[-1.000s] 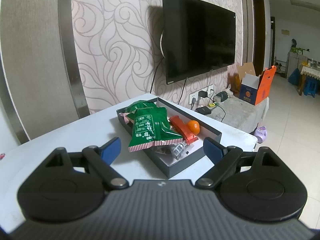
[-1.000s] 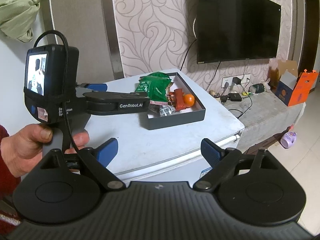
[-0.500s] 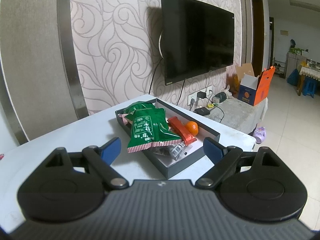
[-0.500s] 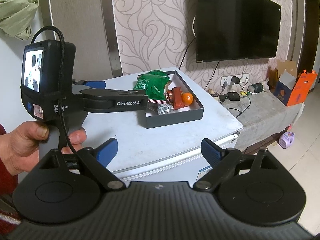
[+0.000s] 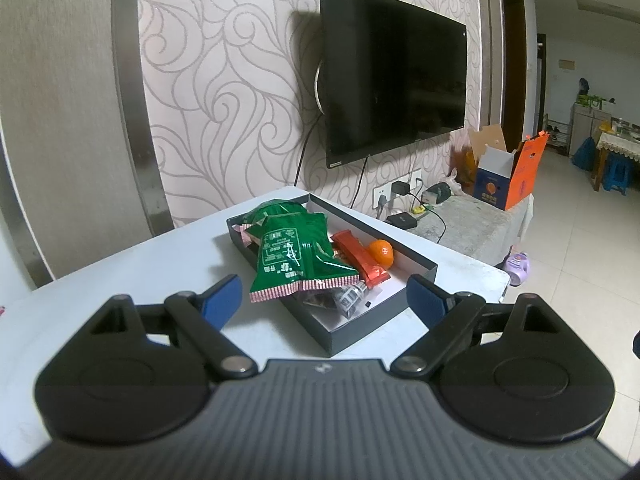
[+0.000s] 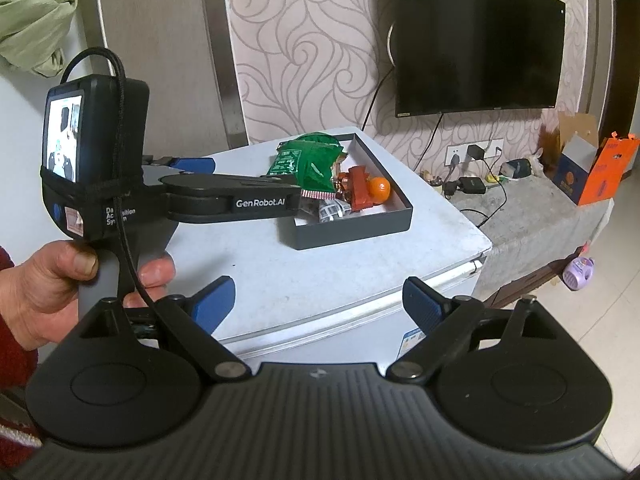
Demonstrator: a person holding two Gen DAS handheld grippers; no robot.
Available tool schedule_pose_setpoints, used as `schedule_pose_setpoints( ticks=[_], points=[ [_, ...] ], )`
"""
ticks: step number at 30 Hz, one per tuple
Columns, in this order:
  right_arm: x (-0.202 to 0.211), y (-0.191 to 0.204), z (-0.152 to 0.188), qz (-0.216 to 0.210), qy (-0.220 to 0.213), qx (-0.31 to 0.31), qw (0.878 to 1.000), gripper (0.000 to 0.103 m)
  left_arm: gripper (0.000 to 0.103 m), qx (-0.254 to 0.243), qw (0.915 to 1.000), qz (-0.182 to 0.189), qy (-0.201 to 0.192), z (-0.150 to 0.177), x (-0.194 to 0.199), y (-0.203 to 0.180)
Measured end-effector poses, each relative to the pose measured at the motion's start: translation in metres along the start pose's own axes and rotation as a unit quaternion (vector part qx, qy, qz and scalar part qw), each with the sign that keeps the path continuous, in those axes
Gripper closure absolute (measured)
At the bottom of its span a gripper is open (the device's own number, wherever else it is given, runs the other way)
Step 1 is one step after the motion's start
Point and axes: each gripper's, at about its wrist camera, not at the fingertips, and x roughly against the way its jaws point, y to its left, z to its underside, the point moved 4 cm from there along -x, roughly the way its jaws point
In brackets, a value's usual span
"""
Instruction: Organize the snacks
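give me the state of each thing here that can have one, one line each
left gripper: open, holding nothing
right gripper: open, holding nothing
black tray: lidless, on the white tabletop, holding snacks
green snack bag: sealed, lying on top of the pile, one end over the tray's rim
red bar: wrapped, lying flat in the tray
orange: whole, unpeeled, in the tray
tv: off, screen dark
cardboard box: flaps open
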Motion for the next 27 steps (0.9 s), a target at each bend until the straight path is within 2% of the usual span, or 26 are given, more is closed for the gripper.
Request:
schedule_pose_setpoints(
  ticks=[27],
  points=[
    [-0.0058,-0.0038,-0.0009,-0.007,0.007,-0.003,1.000,0.010,0.013,-0.001,1.0000,0.004,0.003,-0.0010,-0.0082,-0.0028]
  ],
)
